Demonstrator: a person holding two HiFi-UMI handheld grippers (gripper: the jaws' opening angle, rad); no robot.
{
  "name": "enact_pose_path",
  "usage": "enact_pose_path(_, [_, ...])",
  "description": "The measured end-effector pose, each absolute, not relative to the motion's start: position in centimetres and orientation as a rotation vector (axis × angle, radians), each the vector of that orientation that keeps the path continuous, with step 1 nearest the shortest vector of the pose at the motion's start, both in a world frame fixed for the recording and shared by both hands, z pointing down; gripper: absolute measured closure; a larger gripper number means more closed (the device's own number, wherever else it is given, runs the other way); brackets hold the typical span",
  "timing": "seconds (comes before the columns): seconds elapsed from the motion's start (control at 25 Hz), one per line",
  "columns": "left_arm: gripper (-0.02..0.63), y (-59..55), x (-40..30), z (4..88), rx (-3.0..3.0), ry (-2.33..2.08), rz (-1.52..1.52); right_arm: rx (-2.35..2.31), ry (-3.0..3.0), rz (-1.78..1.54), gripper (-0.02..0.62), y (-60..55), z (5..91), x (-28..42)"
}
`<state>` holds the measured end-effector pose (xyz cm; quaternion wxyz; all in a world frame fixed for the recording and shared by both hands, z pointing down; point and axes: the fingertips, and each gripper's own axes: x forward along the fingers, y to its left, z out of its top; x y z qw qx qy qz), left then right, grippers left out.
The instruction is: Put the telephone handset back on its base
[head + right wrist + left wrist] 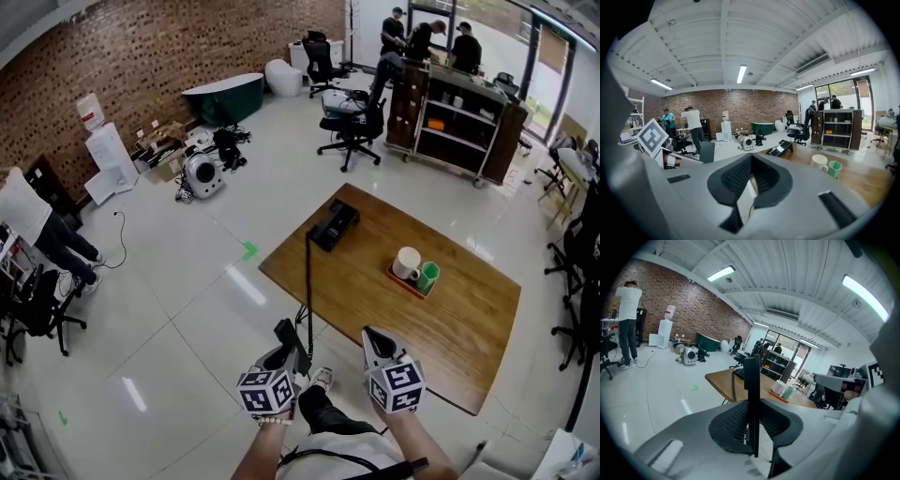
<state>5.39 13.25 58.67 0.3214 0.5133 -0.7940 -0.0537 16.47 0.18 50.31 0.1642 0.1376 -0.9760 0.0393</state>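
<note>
A black telephone handset (287,339) stands on edge between the pads of my left gripper (290,347), which is shut on it, just off the near corner of the wooden table (469,323). In the left gripper view the handset (752,390) rises narrow and upright from the jaws. Its black cord (308,281) runs up to the black base (335,225) at the table's far-left edge, about half a table length away. My right gripper (374,339) hovers beside the left one, shut with nothing in it. The base (781,148) also shows ahead in the right gripper view.
A white mug (407,263) and a green cup (428,276) stand on a small orange tray (410,282) mid-table. Behind the table are a black office chair (354,122) and a dark shelf cart (459,117) with people by it. Boxes and gear line the brick wall.
</note>
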Motion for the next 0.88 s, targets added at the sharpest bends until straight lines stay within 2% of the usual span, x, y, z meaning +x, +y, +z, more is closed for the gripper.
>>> enact_pose_path(0.88, [0.54, 2.7, -7.9, 60.4, 1.489, -1.89, -0.1, 0.505, -2.767, 0.195, 0.592, -10.4, 51.3, 2.2])
